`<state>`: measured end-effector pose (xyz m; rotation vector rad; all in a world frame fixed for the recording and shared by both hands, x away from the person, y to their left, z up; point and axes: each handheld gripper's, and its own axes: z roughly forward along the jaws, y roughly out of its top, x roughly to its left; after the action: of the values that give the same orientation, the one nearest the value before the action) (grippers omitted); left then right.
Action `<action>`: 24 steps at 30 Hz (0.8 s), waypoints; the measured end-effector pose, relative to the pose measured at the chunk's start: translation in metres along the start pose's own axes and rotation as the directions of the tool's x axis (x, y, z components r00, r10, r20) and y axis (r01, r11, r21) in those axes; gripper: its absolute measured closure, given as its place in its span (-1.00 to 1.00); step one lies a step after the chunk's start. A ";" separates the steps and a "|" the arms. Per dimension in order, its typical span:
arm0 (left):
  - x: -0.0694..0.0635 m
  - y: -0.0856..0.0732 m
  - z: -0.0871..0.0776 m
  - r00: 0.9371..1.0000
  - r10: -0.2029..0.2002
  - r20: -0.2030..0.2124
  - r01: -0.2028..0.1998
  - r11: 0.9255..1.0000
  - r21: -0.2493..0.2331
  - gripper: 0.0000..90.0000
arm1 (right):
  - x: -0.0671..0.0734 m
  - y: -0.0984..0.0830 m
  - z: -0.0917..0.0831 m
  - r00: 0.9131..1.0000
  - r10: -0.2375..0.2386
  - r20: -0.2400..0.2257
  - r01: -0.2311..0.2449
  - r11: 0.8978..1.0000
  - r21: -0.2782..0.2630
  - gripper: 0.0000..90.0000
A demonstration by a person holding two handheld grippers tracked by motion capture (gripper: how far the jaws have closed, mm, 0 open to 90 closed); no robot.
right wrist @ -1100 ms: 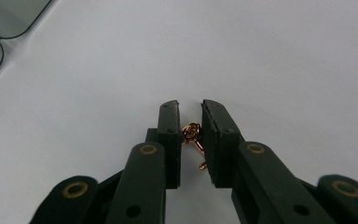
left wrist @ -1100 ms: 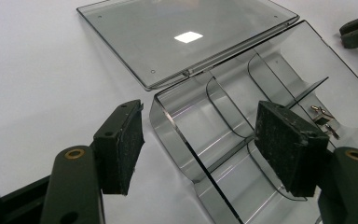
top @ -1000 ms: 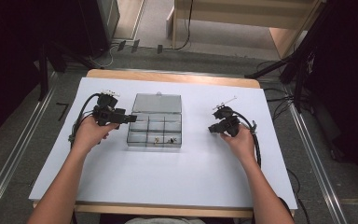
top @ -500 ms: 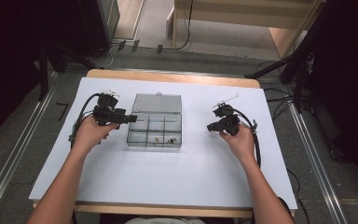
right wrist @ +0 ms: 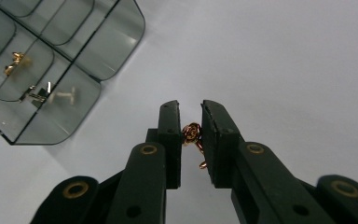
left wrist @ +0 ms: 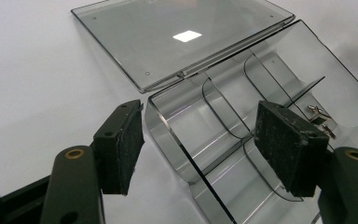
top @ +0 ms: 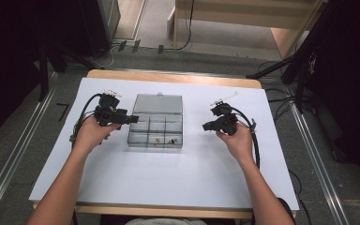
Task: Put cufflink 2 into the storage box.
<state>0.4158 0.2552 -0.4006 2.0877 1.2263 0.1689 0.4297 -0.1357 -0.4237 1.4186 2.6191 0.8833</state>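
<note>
A clear plastic compartment box (top: 155,126) lies open in the middle of the white sheet, its lid (left wrist: 177,42) flat behind it. Small gold and silver pieces (right wrist: 37,93) sit in its front compartments. My left gripper (top: 130,120) is at the box's left end, open, with one pad (left wrist: 121,144) outside the wall and the other pad (left wrist: 284,144) over the compartments (left wrist: 223,140). My right gripper (top: 206,126) hovers right of the box, above the sheet. In the right gripper view this gripper (right wrist: 189,109) is shut on a small gold rose-shaped trinket (right wrist: 192,133).
The white sheet (top: 168,178) covers most of the wooden table (top: 168,77). Cables trail from both grippers, one looping at the right (top: 254,140). Bare sheet lies in front of the box and to its right.
My right hand has risen slightly with the gold trinket still between its jaws. The left hand and the box have not moved.
</note>
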 end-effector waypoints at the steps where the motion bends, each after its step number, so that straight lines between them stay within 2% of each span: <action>1: 0.000 0.000 0.000 1.000 0.000 0.000 0.000 1.000 0.000 -0.25 | 0.002 0.001 -0.001 1.000 0.000 -0.001 0.000 1.000 -0.008 0.77; 8: 0.000 0.001 0.002 1.000 -0.002 0.002 0.001 1.000 0.012 -0.25 | 0.014 0.006 -0.005 0.999 -0.012 -0.032 0.011 1.000 -0.023 0.77; 16: -0.002 0.002 0.004 1.000 0.006 0.007 -0.006 1.000 0.017 -0.25 | 0.031 0.012 -0.006 0.998 -0.037 -0.050 0.035 0.999 -0.033 0.77; 24: -0.003 0.002 0.003 1.000 0.005 0.008 -0.005 1.000 0.019 -0.25 | 0.042 0.016 -0.008 0.996 -0.056 -0.067 0.053 0.998 -0.044 0.77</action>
<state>0.4172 0.2507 -0.4010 2.1061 1.2223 0.1516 0.4151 -0.1001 -0.4000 1.3239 2.6569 0.9913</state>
